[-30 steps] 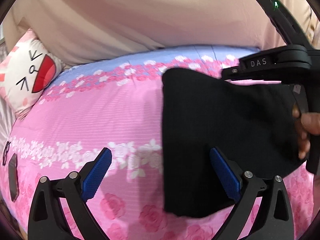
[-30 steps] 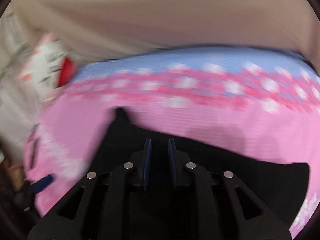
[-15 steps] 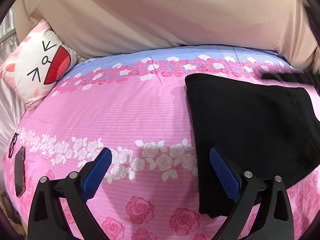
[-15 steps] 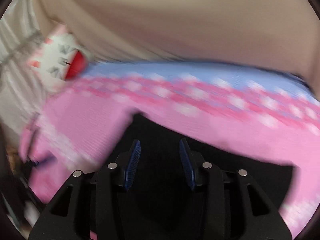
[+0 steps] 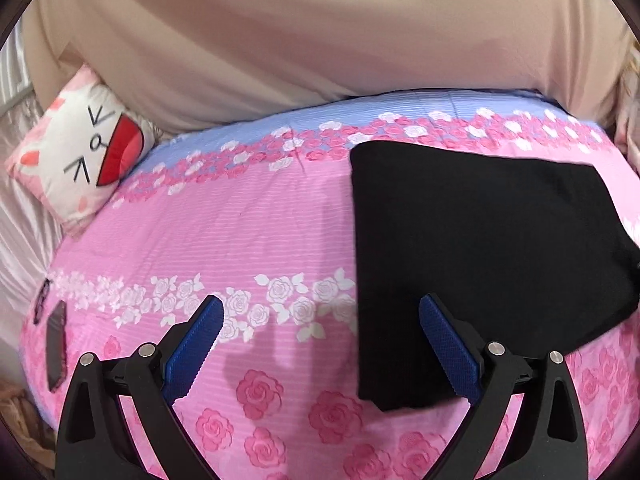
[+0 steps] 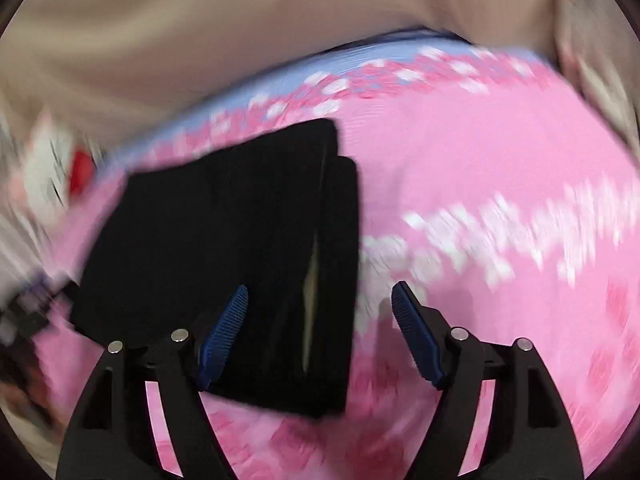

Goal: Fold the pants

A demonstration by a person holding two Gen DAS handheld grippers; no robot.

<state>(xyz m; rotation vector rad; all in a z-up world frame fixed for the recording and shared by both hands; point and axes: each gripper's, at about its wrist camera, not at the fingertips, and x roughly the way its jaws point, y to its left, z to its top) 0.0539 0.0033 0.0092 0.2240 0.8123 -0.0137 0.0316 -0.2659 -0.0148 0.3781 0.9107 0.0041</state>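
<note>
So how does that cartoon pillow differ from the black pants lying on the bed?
The cartoon pillow is plump, white and pink with a drawn face and a red mouth; the black pants are plain, dark and flat. The pillow leans at the bed's far left corner, by the curtain, whereas the pants lie folded into a stacked rectangle on the right of the pink rose bedspread. Both are soft, and neither is being held.

Blurred by motion across the whole right wrist view: bedspread point(image 6: 480, 168) roses smeared to streaks, pillow point(image 6: 60, 176) at left edge unreadable. Cut off at right edge of left wrist view: far corner of black pants point(image 5: 480, 240). Too small to identify: dark flat object point(image 5: 56, 344) at lower left.
</note>
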